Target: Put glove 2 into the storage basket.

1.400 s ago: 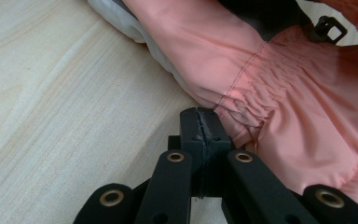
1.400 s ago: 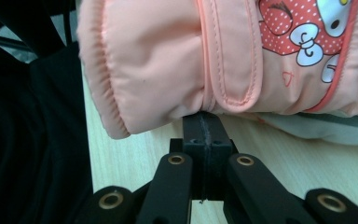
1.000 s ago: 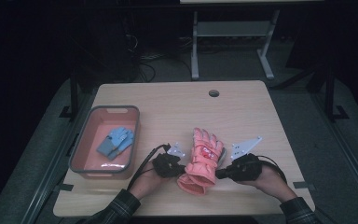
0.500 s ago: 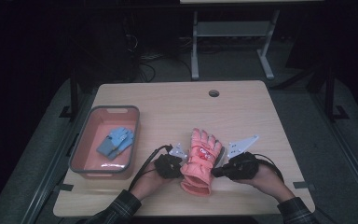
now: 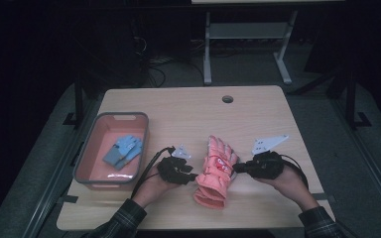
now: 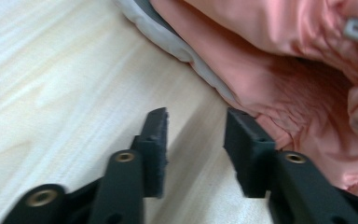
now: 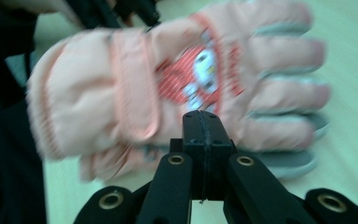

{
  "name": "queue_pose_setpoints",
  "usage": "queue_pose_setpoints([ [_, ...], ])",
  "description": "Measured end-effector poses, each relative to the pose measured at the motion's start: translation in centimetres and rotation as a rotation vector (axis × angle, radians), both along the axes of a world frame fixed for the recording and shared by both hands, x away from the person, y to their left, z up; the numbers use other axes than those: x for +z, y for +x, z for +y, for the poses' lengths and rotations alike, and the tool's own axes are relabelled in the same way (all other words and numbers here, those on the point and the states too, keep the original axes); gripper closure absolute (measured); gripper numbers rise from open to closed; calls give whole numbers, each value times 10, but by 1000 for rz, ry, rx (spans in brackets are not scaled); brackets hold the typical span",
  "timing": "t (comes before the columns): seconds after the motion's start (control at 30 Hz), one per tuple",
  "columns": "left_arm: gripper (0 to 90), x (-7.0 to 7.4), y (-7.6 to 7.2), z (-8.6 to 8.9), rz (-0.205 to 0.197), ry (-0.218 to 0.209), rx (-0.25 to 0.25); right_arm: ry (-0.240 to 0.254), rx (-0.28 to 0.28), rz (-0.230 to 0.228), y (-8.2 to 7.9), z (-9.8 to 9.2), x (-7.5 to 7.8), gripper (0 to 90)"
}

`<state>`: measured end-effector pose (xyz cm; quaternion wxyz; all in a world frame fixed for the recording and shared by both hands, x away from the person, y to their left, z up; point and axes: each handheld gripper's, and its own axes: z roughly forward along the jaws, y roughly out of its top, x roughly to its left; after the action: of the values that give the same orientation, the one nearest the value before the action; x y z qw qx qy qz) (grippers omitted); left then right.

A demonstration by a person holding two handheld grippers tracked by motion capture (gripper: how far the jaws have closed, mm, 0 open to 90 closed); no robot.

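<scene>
A pink glove (image 5: 217, 171) lies flat on the wooden worktop (image 5: 188, 109), fingers pointing away from the person, between the 2 claws. The left claw (image 6: 196, 144) sits just beside the glove's cuff edge; its jaws have just been opening and now stand parted over bare wood, with nothing between them. The right claw (image 7: 201, 126) has its jaws pressed together at the glove's near edge, though whether they pinch any fabric cannot be told, and a grey bin (image 5: 87, 163) holding blue cloth (image 5: 124, 150) stands well apart to the left.

I see the pink glove (image 5: 215, 172) lying between my left gripper (image 5: 191, 174) and right gripper (image 5: 238, 168); a blue glove (image 5: 123, 150) sits in the tray (image 5: 87, 153)
</scene>
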<state>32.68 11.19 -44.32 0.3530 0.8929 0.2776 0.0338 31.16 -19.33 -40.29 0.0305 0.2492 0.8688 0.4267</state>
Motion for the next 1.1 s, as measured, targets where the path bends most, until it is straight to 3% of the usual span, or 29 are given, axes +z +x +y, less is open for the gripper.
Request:
queue_pose_setpoints([
  [0.17, 388, 0, 4, 2, 2, -1, 14, 44, -31, -16, 20, 10, 6, 899],
  [0.4, 304, -5, 4, 1, 22, 15, 15, 53, -38, -30, 33, 25, 3, 899],
  [0.6, 291, -6, 6, 0, 25, 17, 16, 41, -38, -31, 35, 28, -5, 899],
  [0.8, 290, -8, 6, 0, 30, 33, 2, 14, -34, -4, 37, 31, -16, 899],
  [1.1, 282, -2, 10, 7, 26, 20, 46, -27, -29, 24, 39, 36, -28, 900],
])
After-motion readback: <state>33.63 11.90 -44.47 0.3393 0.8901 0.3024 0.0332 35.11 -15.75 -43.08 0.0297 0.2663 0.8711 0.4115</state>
